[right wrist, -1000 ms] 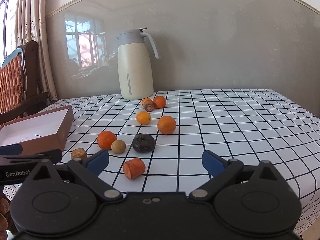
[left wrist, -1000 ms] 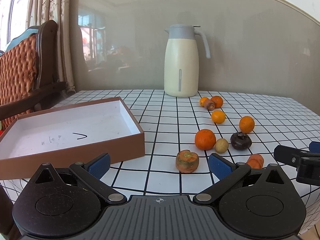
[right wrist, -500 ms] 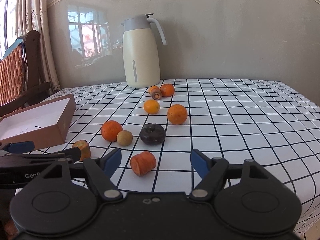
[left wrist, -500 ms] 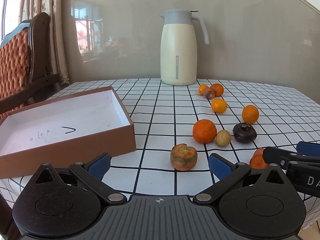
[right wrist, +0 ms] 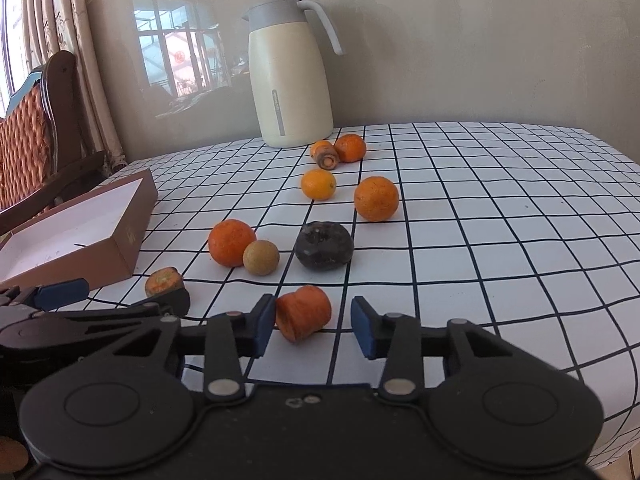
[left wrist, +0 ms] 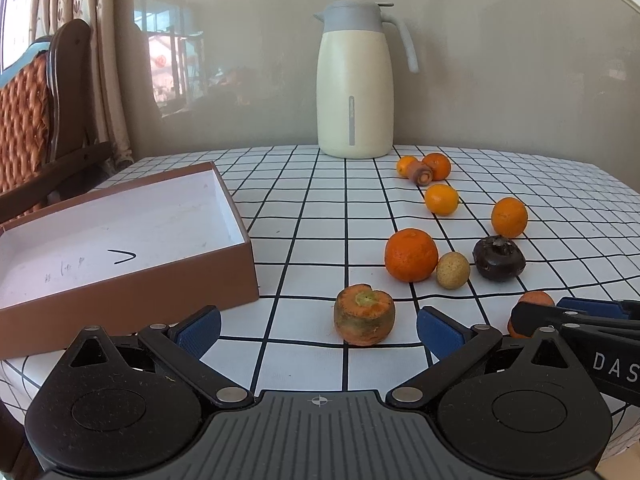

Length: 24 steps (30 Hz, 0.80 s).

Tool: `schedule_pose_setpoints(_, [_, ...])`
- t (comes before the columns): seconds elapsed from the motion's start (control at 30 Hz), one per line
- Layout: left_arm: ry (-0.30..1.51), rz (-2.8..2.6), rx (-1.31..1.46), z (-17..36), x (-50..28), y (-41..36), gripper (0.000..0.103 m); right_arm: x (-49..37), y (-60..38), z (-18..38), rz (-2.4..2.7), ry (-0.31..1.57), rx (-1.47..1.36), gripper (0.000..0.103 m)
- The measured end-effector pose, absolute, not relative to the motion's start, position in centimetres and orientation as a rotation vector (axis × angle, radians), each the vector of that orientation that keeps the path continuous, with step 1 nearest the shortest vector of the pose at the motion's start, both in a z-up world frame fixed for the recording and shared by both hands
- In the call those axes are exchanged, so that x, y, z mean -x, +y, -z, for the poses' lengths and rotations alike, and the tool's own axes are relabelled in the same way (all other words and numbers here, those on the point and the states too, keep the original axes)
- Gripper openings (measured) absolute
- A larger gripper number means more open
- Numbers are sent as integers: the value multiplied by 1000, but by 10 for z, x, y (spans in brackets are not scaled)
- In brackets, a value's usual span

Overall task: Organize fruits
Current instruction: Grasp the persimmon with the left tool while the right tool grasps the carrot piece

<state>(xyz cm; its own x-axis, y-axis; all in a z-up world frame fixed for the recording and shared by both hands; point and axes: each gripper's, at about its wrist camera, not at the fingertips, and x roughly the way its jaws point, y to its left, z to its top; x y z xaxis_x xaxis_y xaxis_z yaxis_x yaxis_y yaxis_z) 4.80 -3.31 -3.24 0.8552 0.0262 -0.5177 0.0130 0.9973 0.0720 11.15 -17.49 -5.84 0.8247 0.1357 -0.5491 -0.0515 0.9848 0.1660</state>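
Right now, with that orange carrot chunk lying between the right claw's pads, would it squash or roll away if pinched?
The carrot chunk looks solid, so it probably won't squash. It lies on its rounded side, tilted, so a nudge could roll it on the checked tablecloth. The right claw has just been closing; the left pad looks against it and the right pad is clear, so it may shift sideways.

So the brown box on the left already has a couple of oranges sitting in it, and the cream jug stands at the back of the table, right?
Not quite. The brown box holds no fruit: the left wrist view shows only its white floor with some pen marks. The oranges all lie out on the checked tablecloth. The cream jug does stand at the back.
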Motion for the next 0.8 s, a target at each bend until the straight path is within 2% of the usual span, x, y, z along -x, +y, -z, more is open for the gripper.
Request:
schedule_pose_setpoints(0.1, [549,-13,-77,35,-51,-34,103,-114,-174,60,-103,608,-156,31])
schedule_pose_setpoints(0.23, [558,-1,-75,38,-55,-37,103,-116,-173,60,-120,610,-152,18])
schedule_pose_setpoints(0.43, [546,21,-69,42,-58,-43,103,-116,-176,59,-90,609,-142,18])
schedule_pose_setpoints(0.5, [546,50,-61,42,-58,-46,93,-116,-178,59,-86,609,-143,18])
schedule_pose_setpoints(0.63, [528,34,-85,44,-56,-53,87,-116,-177,60,-85,612,-134,18])
schedule_pose_setpoints(0.73, [521,45,-68,44,-56,-54,77,-116,-175,60,-82,616,-122,18])
schedule_pose_setpoints(0.8, [517,60,-55,44,-56,-52,66,-116,-176,60,-82,616,-122,18])
